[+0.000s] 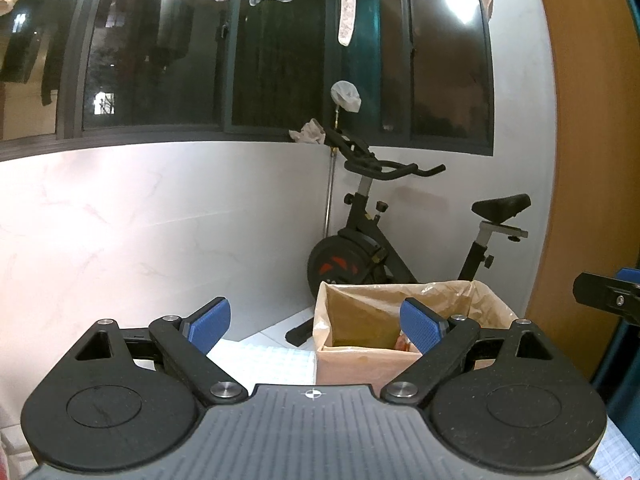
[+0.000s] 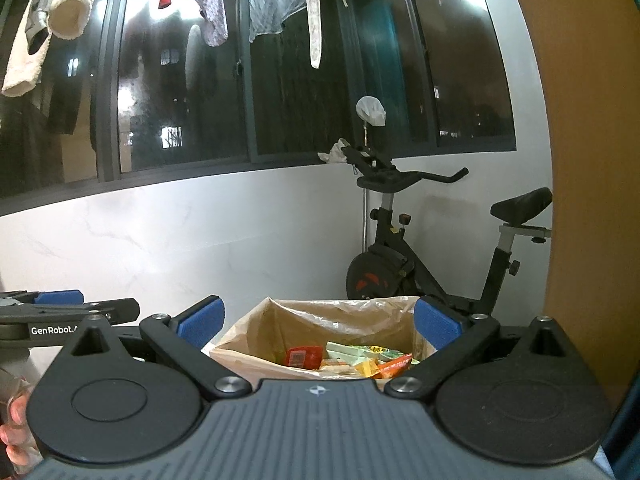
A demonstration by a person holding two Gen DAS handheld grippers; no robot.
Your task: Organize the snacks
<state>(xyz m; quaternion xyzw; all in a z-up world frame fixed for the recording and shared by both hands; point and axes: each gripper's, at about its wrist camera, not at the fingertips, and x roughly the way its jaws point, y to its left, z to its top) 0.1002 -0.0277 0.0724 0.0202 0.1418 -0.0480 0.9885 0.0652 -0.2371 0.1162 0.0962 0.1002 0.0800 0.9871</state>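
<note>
Your left claw (image 1: pixel 316 322) is spread wide with nothing between its blue pads (image 1: pixel 211 322), and your right claw (image 2: pixel 318 322) is spread just as wide and equally empty. Both are raised and point toward the far wall.

The cardboard box (image 2: pixel 240 356) sits just ahead of you, lined with a thin plastic bag (image 2: pixel 304 314) whose edge folds over the rim. From the right wrist view you can look into it: the snacks (image 2: pixel 352 360) lie in a loose heap at the bottom, a red packet (image 2: pixel 301 357) toward the left, pale green, yellow and orange wrappers beside it. From the left wrist view the same box (image 1: pixel 352 366) stands to the right of centre, and most of its contents are hidden by the near wall.

Beside the box, a white ribbed surface (image 1: pixel 264 364) shows between your left claw's fingers; I cannot tell whether it is the counter top or a mat.

Behind the box stands a black exercise bike (image 2: pixel 404 264) against a pale marbled wall (image 1: pixel 140 232). Above the wall runs a row of dark windows (image 2: pixel 192 92), with laundry (image 2: pixel 68 12) hanging overhead. A wooden panel (image 1: pixel 584 160) closes the right side of the room.
</note>
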